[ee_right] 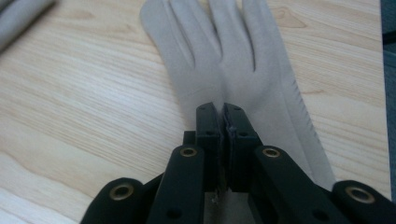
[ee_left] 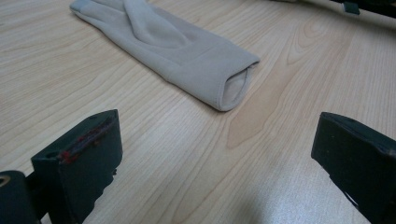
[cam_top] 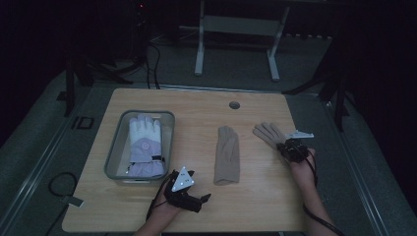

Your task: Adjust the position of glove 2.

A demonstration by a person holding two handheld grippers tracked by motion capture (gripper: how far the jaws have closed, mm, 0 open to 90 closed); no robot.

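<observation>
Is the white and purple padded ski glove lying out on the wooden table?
No, the white and purple padded ski glove lies inside the clear plastic bin.

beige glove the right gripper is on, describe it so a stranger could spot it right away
On the wooden table, look to the right edge: a beige glove lies flat there, fingers spread, with the right gripper shut on its cuff end. The other beige glove lies mid-table, fingers together, untouched.
</observation>
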